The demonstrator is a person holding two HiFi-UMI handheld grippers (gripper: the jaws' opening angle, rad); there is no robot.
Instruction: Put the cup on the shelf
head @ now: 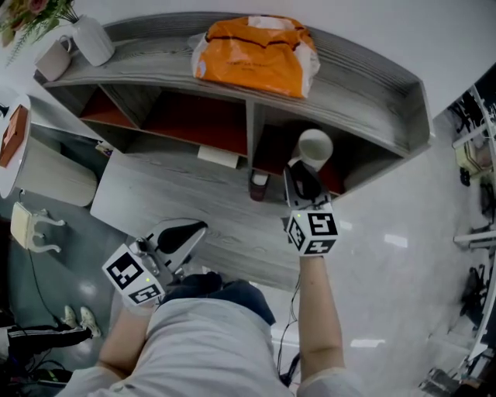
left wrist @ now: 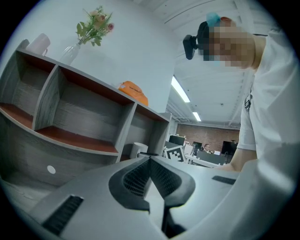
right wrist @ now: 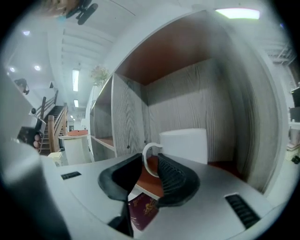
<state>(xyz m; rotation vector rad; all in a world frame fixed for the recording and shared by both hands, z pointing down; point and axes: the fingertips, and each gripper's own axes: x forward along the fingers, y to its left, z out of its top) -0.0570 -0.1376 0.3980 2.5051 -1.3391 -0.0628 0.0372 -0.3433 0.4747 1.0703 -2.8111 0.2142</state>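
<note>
Left gripper (left wrist: 150,158) sits closed, empty. Right gripper (right wrist: 149,160) gapes round the handle (right wrist: 144,161) of the white ceramic cup (right wrist: 185,145) — inside the grey wooden shelf (right wrist: 187,103).

Occlusion findings: cup and shelf (head: 372,85).
Head view: cup (head: 315,146) lower body and handle hidden behind right gripper (head: 301,177); flowers (head: 35,14) cut off by top-left edge. Right gripper view: cup base masked by jaws; handle sits btwn them, contact cannot be told; dark red booklet (right wrist: 143,208) only partly visible below jaws, cover print too blurred to read. Left gripper view: cup shows only as a sliver behind left gripper (left wrist: 150,157).
</note>
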